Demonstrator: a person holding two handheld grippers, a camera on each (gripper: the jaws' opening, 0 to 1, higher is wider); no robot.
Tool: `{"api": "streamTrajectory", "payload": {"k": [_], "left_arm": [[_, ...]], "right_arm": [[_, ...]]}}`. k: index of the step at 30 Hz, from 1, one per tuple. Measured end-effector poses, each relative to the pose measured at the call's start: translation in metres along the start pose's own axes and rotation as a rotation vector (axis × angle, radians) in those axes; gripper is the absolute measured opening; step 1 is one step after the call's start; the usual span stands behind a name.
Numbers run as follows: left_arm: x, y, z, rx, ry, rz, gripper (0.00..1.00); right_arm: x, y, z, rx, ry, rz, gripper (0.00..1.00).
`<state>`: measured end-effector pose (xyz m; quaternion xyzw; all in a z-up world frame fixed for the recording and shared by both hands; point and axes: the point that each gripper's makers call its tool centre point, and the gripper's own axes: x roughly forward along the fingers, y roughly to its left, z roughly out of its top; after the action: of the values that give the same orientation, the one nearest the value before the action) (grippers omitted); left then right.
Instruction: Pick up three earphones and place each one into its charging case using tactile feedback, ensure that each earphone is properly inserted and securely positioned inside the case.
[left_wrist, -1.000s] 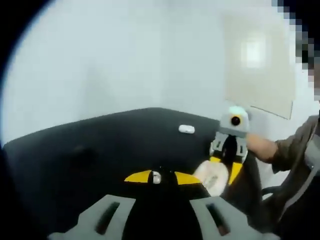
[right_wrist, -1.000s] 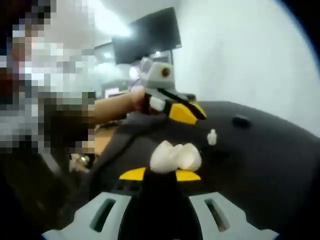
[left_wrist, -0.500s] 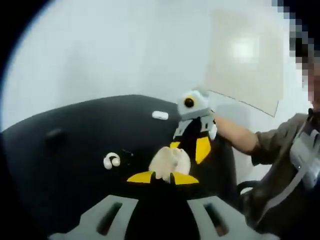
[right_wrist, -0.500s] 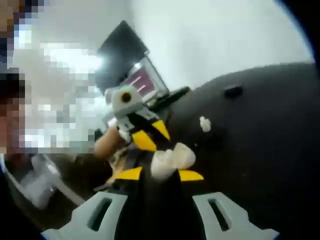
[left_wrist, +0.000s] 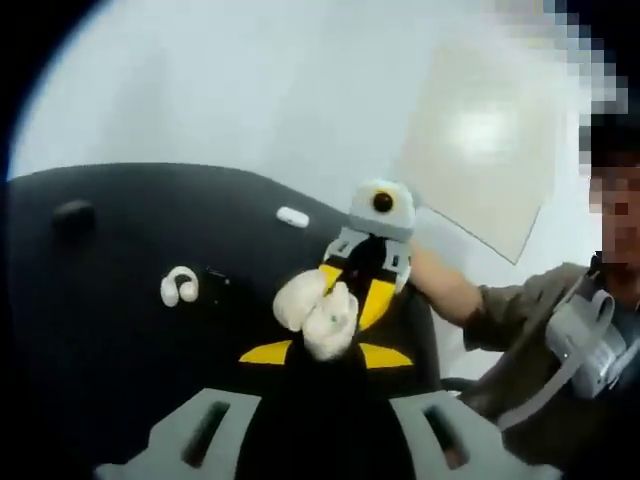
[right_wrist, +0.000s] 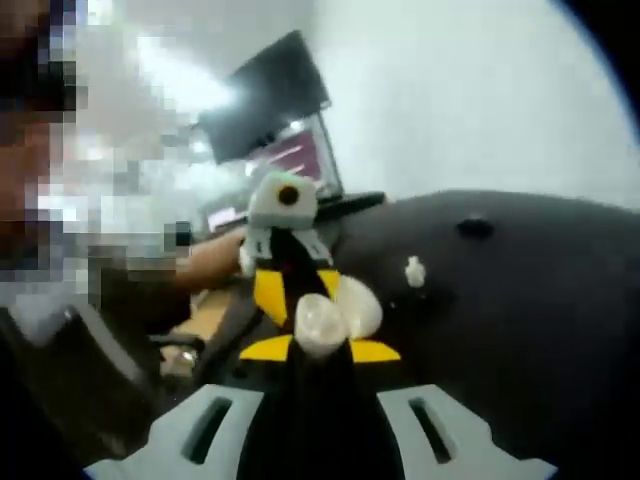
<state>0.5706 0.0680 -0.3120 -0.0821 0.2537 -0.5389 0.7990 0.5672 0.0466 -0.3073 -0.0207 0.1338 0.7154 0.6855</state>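
Two grippers meet over the black bench (left_wrist: 110, 300), tips facing. The right gripper (right_wrist: 320, 350) is clenched on the open white charging case (right_wrist: 335, 312), held just above the bench surface. The left gripper (left_wrist: 325, 354) has its yellow tips nearly together at the case; what they pinch cannot be told. One white earphone (left_wrist: 180, 286) lies mid-bench, another (left_wrist: 292, 216) near the far edge.

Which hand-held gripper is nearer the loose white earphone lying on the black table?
Too close to call. Both meet at the open white case, which is away from the earphone on the black table: the left hand-held gripper, and the right hand-held gripper opposite it.
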Motion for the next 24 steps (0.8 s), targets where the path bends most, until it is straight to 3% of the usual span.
{"api": "streamTrajectory", "payload": {"k": [3,7,12,18,24], "left_arm": [[0.001,-0.004,0.007,0.034,-0.035,-0.019,0.17],[0.000,-0.008,0.004,0.114,-0.035,-0.013,0.17],[-0.001,-0.009,0.004,0.184,-0.040,-0.005,0.16],[0.005,-0.015,-0.002,0.286,-0.007,-0.014,0.16],[0.006,-0.012,-0.002,0.302,0.011,-0.006,0.16]], "right_arm": [[-0.001,0.000,0.000,-0.037,0.006,0.001,0.21],[-0.001,-0.001,0.000,-0.107,0.014,-0.003,0.21],[0.000,-0.005,-0.001,-0.068,0.025,-0.006,0.22],[0.001,0.002,0.001,-0.129,0.016,0.021,0.25],[0.002,0.003,0.000,-0.168,0.023,0.031,0.23]]}}
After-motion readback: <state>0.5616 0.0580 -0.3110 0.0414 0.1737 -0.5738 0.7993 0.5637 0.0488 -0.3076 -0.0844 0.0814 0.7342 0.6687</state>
